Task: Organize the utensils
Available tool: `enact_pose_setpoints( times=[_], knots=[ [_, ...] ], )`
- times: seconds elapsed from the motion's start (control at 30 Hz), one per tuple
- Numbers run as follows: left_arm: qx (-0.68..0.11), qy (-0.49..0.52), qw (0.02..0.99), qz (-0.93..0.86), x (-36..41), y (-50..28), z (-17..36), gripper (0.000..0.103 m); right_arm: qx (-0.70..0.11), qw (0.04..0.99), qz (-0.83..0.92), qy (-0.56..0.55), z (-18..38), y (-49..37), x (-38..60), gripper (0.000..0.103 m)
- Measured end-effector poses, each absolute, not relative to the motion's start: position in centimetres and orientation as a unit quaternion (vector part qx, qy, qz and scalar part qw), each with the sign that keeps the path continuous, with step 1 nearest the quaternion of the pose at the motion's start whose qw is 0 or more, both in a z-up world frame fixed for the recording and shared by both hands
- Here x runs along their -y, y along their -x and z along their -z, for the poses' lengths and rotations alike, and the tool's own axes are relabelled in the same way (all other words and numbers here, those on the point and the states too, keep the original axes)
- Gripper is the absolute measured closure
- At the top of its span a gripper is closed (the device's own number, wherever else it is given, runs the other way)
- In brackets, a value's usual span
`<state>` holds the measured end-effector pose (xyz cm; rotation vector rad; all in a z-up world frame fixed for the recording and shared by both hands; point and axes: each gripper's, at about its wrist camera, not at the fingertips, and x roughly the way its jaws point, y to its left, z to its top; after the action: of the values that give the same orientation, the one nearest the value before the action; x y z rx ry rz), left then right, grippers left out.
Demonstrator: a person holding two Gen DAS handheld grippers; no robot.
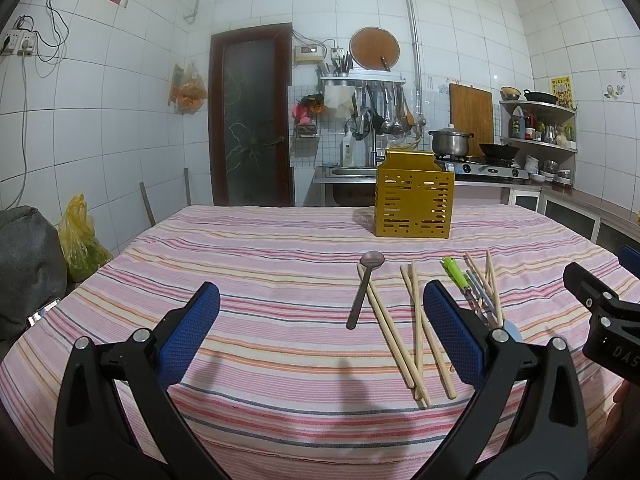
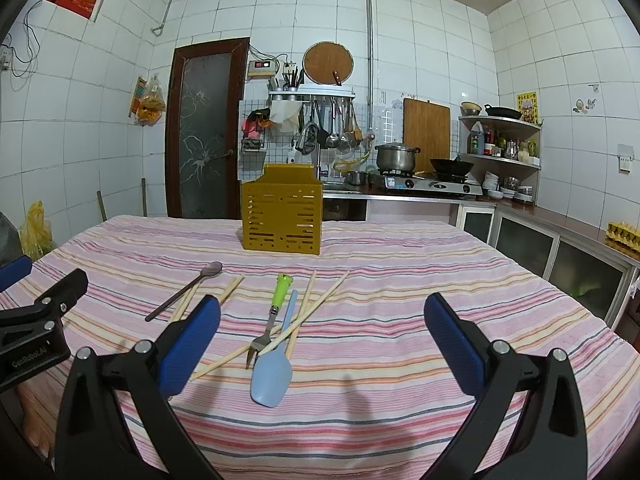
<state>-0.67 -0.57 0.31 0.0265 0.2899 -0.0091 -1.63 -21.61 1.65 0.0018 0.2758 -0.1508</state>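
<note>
A yellow perforated utensil holder (image 1: 414, 200) (image 2: 282, 212) stands upright far back on the striped tablecloth (image 1: 260, 272) (image 2: 400, 280). Loose on the cloth lie a dark metal spoon (image 1: 362, 292) (image 2: 184, 290), several wooden chopsticks (image 1: 394, 338) (image 2: 304, 318), a green-handled fork (image 1: 458, 280) (image 2: 271, 316) and a light blue spatula (image 2: 274, 364). My left gripper (image 1: 320, 332) is open above the near edge, with the spoon and chopsticks between its blue fingers. My right gripper (image 2: 322, 340) is open too, with the fork and spatula just ahead between its fingers.
The other gripper's black body shows at each view's side (image 1: 600, 312) (image 2: 36, 328). A yellow bag (image 1: 80, 240) sits on the floor left of the table. A counter with stove, pot (image 2: 394, 157) and shelves runs behind and to the right.
</note>
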Motion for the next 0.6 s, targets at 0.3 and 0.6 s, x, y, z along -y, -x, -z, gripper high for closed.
enact_pose_setpoints(
  times=[0.3, 0.6],
  knots=[
    [-0.144, -0.016, 0.989, 0.005, 0.51, 0.81, -0.44, 0.005, -0.137, 0.988, 0.077, -0.004, -1.60, 1.52, 21.70, 0.004],
    [-0.140, -0.020, 0.990, 0.005, 0.56, 0.93, -0.59, 0.005, -0.137, 0.987, 0.079, -0.004, -1.57, 1.44, 21.80, 0.004]
  ],
)
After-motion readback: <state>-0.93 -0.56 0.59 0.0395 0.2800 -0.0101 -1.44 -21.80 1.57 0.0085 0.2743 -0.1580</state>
